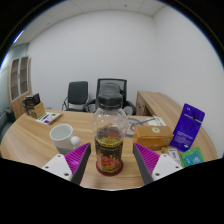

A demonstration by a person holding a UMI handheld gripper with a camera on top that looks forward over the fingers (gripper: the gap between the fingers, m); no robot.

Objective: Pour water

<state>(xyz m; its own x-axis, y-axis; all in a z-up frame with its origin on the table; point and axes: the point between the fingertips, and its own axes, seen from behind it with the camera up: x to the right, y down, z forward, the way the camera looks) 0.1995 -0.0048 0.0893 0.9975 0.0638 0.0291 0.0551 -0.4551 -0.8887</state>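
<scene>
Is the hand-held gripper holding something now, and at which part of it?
Yes. The hand-held gripper is shut on the clear bottle, with both purple pads pressing the sides of its lower body, near the base.

An office: wooden desk (30, 135), two black chairs (78, 96), white walls (70, 55)

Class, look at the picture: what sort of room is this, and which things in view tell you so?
Probably an office or meeting room: two office chairs by the far wall, wooden desks, and a cabinet. On the desk a bottle stands between the gripper fingers, beside a cup.
</scene>
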